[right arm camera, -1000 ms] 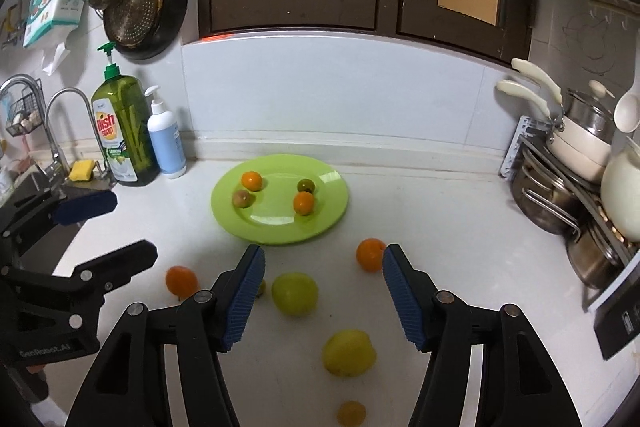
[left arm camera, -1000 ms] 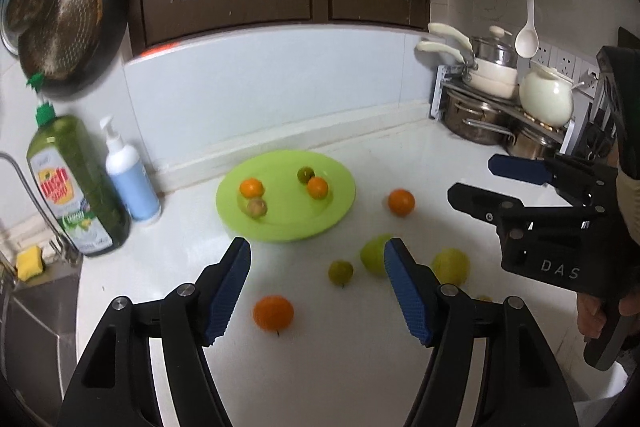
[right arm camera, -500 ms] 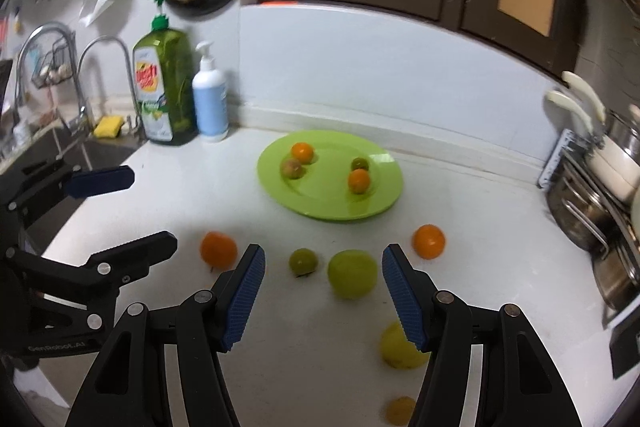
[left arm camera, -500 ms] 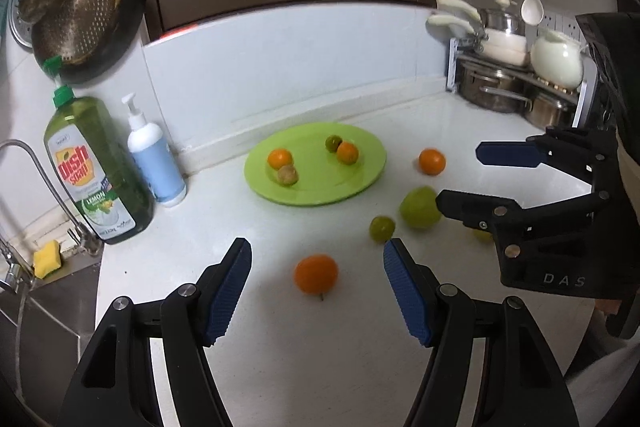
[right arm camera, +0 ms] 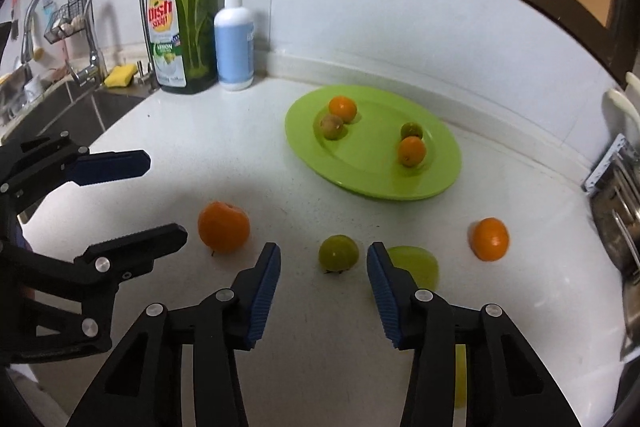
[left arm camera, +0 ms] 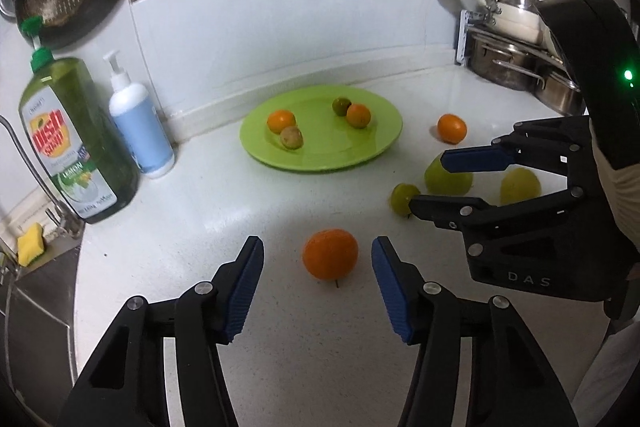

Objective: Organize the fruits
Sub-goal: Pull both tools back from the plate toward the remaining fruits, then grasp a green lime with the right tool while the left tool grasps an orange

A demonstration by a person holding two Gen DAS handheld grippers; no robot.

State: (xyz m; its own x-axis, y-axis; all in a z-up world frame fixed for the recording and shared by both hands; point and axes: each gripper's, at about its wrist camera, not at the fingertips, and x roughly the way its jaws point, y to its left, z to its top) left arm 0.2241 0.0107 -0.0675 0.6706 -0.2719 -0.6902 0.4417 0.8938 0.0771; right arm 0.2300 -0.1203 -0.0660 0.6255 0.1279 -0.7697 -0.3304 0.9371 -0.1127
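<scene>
A green plate (left arm camera: 384, 107) (right arm camera: 440, 151) at the back of the white counter holds several small fruits. My left gripper (left arm camera: 318, 259) is open, with a loose orange (left arm camera: 330, 254) (right arm camera: 223, 227) between its fingertips, not touching. My right gripper (right arm camera: 323, 259) is open around a small green fruit (right arm camera: 338, 253) (left arm camera: 402, 197), apart from it. A larger green fruit (right arm camera: 416, 265) (left arm camera: 448, 175) lies behind its right finger. Another orange (left arm camera: 451, 128) (right arm camera: 489, 233) and a yellow fruit (left arm camera: 520, 185) lie to the right. Each gripper shows in the other's view, the right (left arm camera: 432, 181) and the left (right arm camera: 166, 195).
A green dish soap bottle (left arm camera: 72, 135) (right arm camera: 182, 27) and a white-blue pump bottle (left arm camera: 138, 119) (right arm camera: 234, 39) stand at the back left. A sink with a tap (right arm camera: 92, 39) and yellow sponge (left arm camera: 29, 243) lies left. Pots on a rack (left arm camera: 516, 63) stand at the right.
Both grippers have moved forward and down towards the counter. The orange now lies between my left fingers and the small green fruit between my right fingers.
</scene>
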